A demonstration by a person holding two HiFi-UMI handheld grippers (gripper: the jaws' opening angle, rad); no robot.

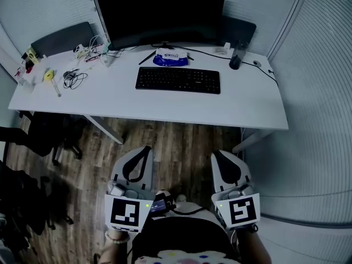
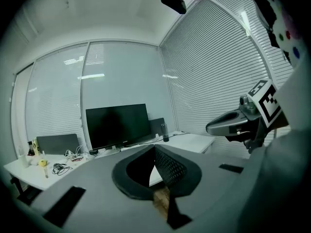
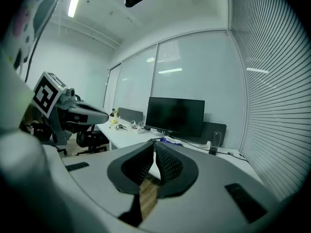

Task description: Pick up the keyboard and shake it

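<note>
While I stand back from the desk [image 1: 110, 100], my left gripper [image 1: 145, 149] hangs low over the wood floor, well short of the desk's near edge, its jaws pressed together with nothing between them. Far to the left on the desktop lie a tangle of cables [image 1: 73, 79] and a yellow item [image 1: 48, 75], both well apart from what I am after. The keyboard [image 1: 177, 80] lies flat near the middle of the desk, in front of the monitor [image 1: 161, 12], its long side parallel to the near edge, with bare desk on both sides. A blue packet [image 1: 170, 59] sits just behind it. I judge it a stiff, fairly light plastic slab, long and thin, that should not sag if held at both ends. The low edges give the pads little to bite on, though, and the smooth casing could slip once shaken. I would take the two short ends, one gripper each, with one pad under the base and the other on the frame's rim rather than on the keys, which could be pressed or pop loose. I cannot tell whether a cord tethers it. Further right stands a dark bottle [image 1: 235, 61], clear of the keyboard's end but close enough to mind on the way in. My right gripper [image 1: 216, 154] hangs level with the left one, also closed and empty, so both must open before they reach the desk.
</note>
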